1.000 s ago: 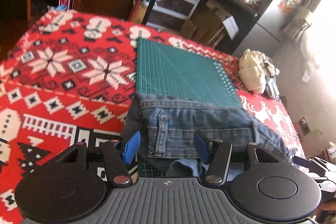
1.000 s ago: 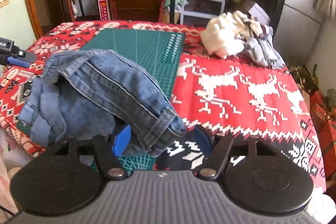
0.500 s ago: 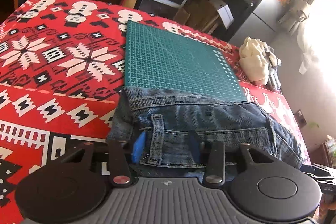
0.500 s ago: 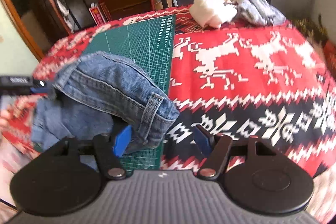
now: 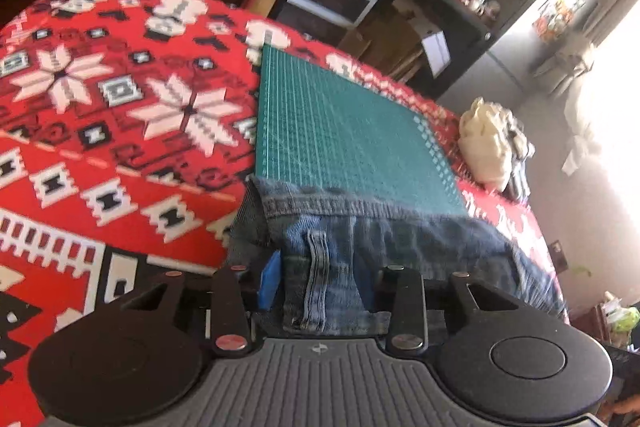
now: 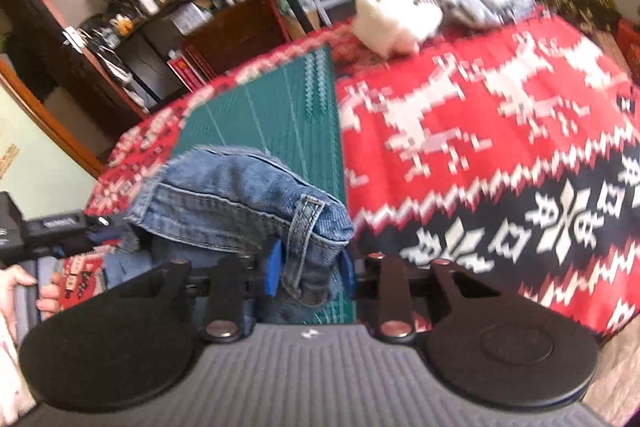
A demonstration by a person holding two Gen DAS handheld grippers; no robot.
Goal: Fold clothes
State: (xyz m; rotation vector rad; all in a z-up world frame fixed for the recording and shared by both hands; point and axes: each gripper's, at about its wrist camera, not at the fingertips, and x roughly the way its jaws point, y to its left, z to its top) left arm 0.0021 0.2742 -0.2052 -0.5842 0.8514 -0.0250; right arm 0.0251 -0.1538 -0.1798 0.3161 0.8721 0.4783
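You've got the jeans point(image 5: 384, 239) pinched at both ends of the waistband: left tongs point(image 5: 320, 283) pressed on denim right beside a belt loop, right tongs point(image 6: 310, 267) pressed on the other corner, w/ another loop sitting just ahead of the tips. The jeans hang bunched between the two tongs, over the near edge of the green mat point(image 5: 340, 131); the rest droops below and behind the tips, out of sight, so you can't tell how many layers are stacked. Judging by that, you're early: the garment is gripped, not yet laid flat, no clean fold visible; spreading, folding and squaring are all left. The pile point(image 6: 404, 15) of pale clothes well beyond the right tongs looks unfolded too, so more work after this. Materials: denim is thick, mid-blue, faded, w/ stiff double-stitched seams, so the band should hold its line but the legs will sag. Mat is flat, smooth, gridded, rigid-looking. The blanket point(image 5: 120, 131) under it is soft red knit-pattern fabric, prob. grabby against denim. Your left hand point(image 6: 24, 291) shows at the edge of the right view.
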